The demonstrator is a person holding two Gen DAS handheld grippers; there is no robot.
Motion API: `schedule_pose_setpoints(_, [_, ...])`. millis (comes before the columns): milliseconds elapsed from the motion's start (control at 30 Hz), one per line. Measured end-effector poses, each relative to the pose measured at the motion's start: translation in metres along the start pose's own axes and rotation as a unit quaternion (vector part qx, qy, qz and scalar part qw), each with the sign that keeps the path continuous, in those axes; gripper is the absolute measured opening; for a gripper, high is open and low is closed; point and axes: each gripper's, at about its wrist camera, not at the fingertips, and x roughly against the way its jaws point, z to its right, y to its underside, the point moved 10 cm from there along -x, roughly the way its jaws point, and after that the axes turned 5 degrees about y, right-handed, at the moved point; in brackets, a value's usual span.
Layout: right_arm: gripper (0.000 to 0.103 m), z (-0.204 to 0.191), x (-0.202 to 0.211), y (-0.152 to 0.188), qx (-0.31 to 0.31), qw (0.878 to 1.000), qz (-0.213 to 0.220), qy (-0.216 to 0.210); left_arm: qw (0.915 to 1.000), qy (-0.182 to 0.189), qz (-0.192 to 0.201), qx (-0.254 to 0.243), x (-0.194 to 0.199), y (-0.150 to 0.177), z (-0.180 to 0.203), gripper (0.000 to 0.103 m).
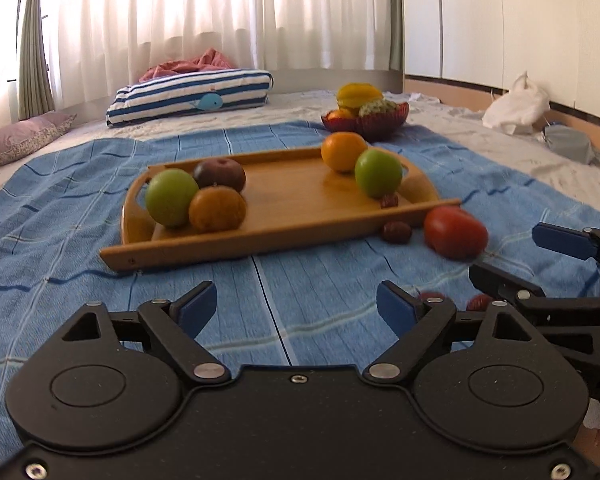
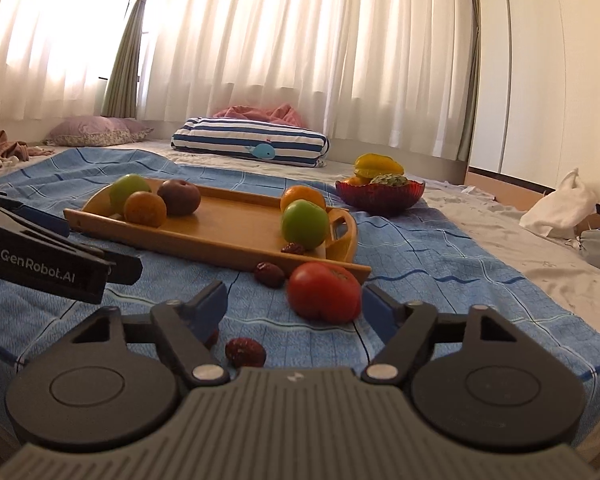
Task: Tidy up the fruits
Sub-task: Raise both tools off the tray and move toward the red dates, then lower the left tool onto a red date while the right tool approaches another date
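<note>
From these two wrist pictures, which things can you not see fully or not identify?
- Red bowl: its wall hides the lower fruit in both views; only the yellow star fruit on top is clear.
- Small dark red fruit, left wrist view: mostly hidden behind the gripper linkage.
- Right gripper, right wrist view: the tomato covers its right fingertip; contact cannot be told.
- Grey object, left wrist view: too indistinct to name.

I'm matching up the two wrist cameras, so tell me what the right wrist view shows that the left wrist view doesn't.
Only the right wrist view shows a date lying between the right gripper fingers, and brown cloth at the far left. Only the left wrist view shows the left gripper open over bare blue cloth. Both show the wooden tray, tomato and red bowl.
</note>
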Motion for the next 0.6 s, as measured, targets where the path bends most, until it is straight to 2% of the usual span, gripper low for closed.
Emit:
schedule_pose_setpoints(67, [0.074,-0.002,0.003,0.004,-0.005,1.000,-0.002,-0.002,1.0000,0.003,-0.003,-0.001,0.001,0.003,0.002,0.082])
schedule_pose_setpoints(167, [0.065,-0.005,0.006,0.009,-0.014,1.000,-0.007,-0.012,0.9999,0.012,-0.004,-0.005,0.002,0.005,0.007,0.069])
schedule_pose_setpoints(233, [0.057,-0.007,0.007,0.014,-0.020,1.000,-0.016,-0.018,0.9996,0.026,-0.011,-0.009,0.002,0.006,0.012,0.042])
schedule_pose_setpoints(300, [0.051,-0.008,0.007,0.017,-0.028,0.999,-0.024,-0.022,0.9987,0.046,-0.022,-0.005,0.001,0.007,0.018,0.034])
schedule_pose_setpoints(400, [0.042,-0.010,0.008,0.021,-0.034,0.998,-0.032,-0.029,0.9971,0.073,-0.020,-0.010,0.002,0.005,0.028,0.031])
schedule_pose_setpoints(500, [0.021,-0.014,0.009,0.023,-0.033,0.998,-0.038,-0.039,0.9959,0.083,-0.016,-0.033,0.002,0.004,0.041,0.030])
schedule_pose_setpoints(600, [0.021,-0.014,0.008,0.023,-0.060,0.995,-0.048,-0.056,0.9945,0.092,-0.021,-0.044,0.000,0.005,0.050,0.030])
